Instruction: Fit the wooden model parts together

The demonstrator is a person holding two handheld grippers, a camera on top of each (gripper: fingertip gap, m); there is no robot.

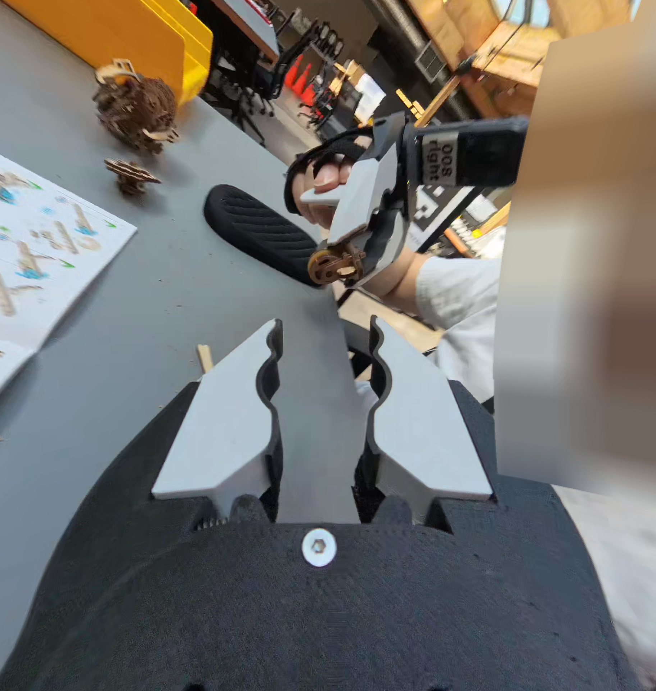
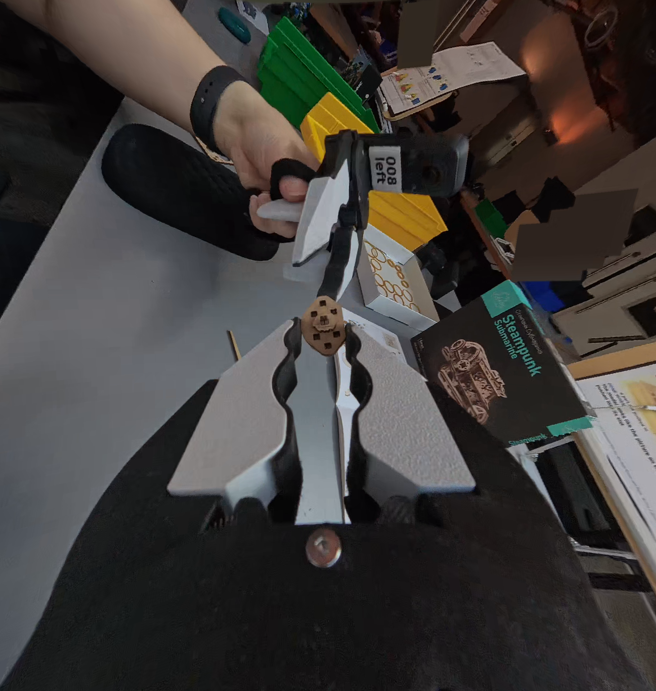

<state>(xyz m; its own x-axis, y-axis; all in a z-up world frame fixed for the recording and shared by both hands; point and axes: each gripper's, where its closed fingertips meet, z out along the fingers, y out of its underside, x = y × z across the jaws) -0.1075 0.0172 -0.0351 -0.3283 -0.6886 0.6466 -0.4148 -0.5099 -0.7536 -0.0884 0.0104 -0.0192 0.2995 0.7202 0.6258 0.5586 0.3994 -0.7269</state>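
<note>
Pinching a small wooden model part (image 2: 323, 329) at their tips, the right tongs (image 2: 322, 334) hold it above the grey counter (image 2: 113, 355).
Left tongs (image 1: 324, 325) gape empty; a larger wooden assembly (image 1: 135, 108) stands far left, beside a yellow bin (image 1: 132, 41).

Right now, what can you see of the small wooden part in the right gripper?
The small brown laser-cut wooden part is a flat, rounded plate with several square holes around a raised toothed hub at its centre. Its edges look dark and scorched. The right gripper has its jaws shut on its sides, at the very tips, holding it in the air above the grey table. From the left wrist view it shows layered discs and a pale tab. Nothing else touches it; the left gripper is open and empty.
</note>
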